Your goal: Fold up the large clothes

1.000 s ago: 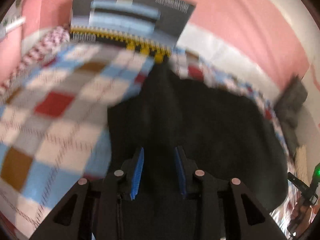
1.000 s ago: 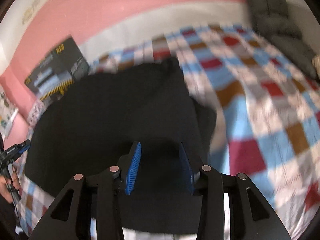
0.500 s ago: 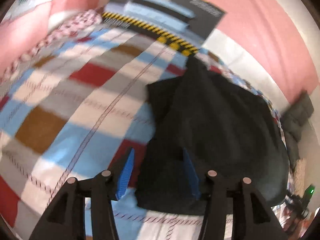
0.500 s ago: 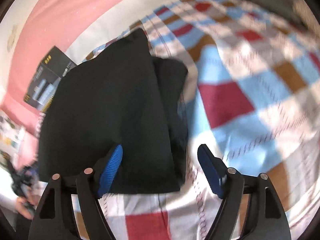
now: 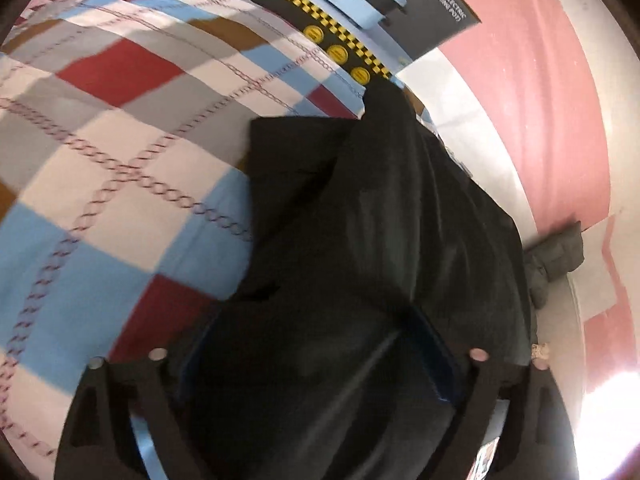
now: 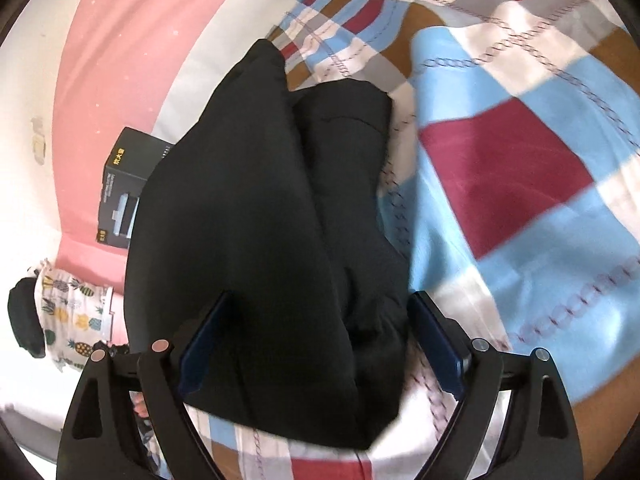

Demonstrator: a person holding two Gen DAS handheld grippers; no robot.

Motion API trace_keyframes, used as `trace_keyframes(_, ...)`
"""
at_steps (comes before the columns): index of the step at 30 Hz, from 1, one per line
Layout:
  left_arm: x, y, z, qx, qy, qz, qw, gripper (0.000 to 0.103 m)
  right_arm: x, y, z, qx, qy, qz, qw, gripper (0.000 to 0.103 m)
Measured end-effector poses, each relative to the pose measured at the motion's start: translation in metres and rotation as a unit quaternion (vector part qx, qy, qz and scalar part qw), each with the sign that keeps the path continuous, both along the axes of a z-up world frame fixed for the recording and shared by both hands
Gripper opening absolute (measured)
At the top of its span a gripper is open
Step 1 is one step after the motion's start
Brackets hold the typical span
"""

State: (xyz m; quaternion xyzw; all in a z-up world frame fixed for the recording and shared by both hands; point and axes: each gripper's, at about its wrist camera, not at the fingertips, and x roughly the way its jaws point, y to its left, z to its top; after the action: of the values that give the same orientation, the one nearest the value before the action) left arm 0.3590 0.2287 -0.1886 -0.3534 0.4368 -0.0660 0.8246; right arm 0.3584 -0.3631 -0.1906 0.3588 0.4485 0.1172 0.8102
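- Now spread wide, both pairs of tongs: left gripper (image 5: 316, 344) and right gripper (image 6: 318, 340), each with 2 blue-padded black fingers, jaws having just been opening from a much narrower set 1 second ago.
- Nothing clamped in either: dark cloth lying between the pads but not pinched, so both let go.
- Lower and closer to the bedding than 1 second ago, both views tipped down onto the cloth.
- Judged from that: a fold just laid down and released, the large black fabric garment (image 6: 260, 200) dropped flat onto the checked patchwork bedspread (image 6: 520, 160) of red, blue, white and brown squares.
- Between the right gripper's fingers: the near hem of the garment, its doubled right-hand edge just inside the right pad (image 6: 436, 344), a strip of bedspread showing below the hem.
- Between the left gripper's fingers: the same garment (image 5: 380, 220), filling the gap entirely, left edge running up just beyond the left pad (image 5: 196, 356).
- Further out: garment narrowing to a point toward the wall, with a folded-under flap on each outer side.
- Farthest: dark printed cardboard box (image 5: 360, 8) with yellow checks, propped against the pink wall (image 5: 540, 100), tip of the garment just below it; whether touching, cannot tell.
- Likely still to come: another fold to make the bundle compact.
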Motion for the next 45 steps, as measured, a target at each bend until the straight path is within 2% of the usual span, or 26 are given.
trace_keyframes(6, -0.001, -0.008, -0.002, 0.016, -0.020, -0.012, 0.9996, 0.096, 0.013, 0.003, -0.007, 0.020, 0.002, 0.005, 1.000, 0.090)
trace_keyframes(11, -0.005, -0.006, -0.001, 0.001, -0.013, -0.031, 0.9994, 0.084, 0.005, 0.002, -0.005, 0.039, 0.005, 0.013, 0.999, 0.069)
trace_keyframes(13, -0.004, -0.005, -0.001, -0.003, -0.011, -0.038, 0.9992, 0.081, 0.003, 0.004, -0.004, 0.036, 0.003, 0.016, 0.999, 0.068)
trace_keyframes(19, 0.013, -0.013, 0.000, 0.024, 0.002, -0.043, 0.9988, 0.082, 0.014, 0.007, -0.011, 0.032, 0.010, 0.010, 0.999, 0.068)
trace_keyframes(21, 0.016, -0.018, 0.003, 0.041, 0.009, -0.044, 0.9981, 0.082, 0.013, 0.009, -0.010, 0.026, 0.011, 0.005, 1.000, 0.066)
trace_keyframes(22, 0.015, -0.020, 0.005, 0.050, 0.012, -0.045, 0.9976, 0.080, 0.013, 0.010, -0.008, 0.023, 0.012, 0.003, 1.000, 0.061)
trace_keyframes(25, 0.011, -0.026, 0.018, 0.081, 0.015, -0.053, 0.9952, 0.062, 0.009, 0.014, 0.004, 0.009, 0.013, 0.001, 1.000, 0.049)
trace_keyframes(27, 0.008, -0.033, 0.032, 0.111, 0.015, -0.064, 0.9916, 0.044, 0.008, 0.022, 0.018, -0.018, 0.015, 0.000, 1.000, 0.044)
trace_keyframes(29, 0.005, -0.039, 0.048, 0.140, 0.018, -0.074, 0.9873, 0.038, 0.007, 0.026, 0.029, -0.033, 0.016, 0.002, 0.999, 0.041)
trace_keyframes(31, -0.001, -0.042, 0.063, 0.152, 0.016, -0.080, 0.9849, 0.035, 0.002, 0.027, 0.042, -0.032, 0.017, 0.001, 0.999, 0.040)
trace_keyframes(37, -0.049, -0.037, 0.093, 0.136, 0.004, -0.090, 0.9866, 0.034, -0.041, 0.026, 0.071, -0.033, 0.012, 0.016, 0.999, 0.039)
trace_keyframes(45, -0.170, -0.029, 0.086, 0.100, 0.020, -0.097, 0.9900, 0.034, -0.150, 0.015, 0.067, -0.018, 0.040, 0.022, 0.999, 0.039)
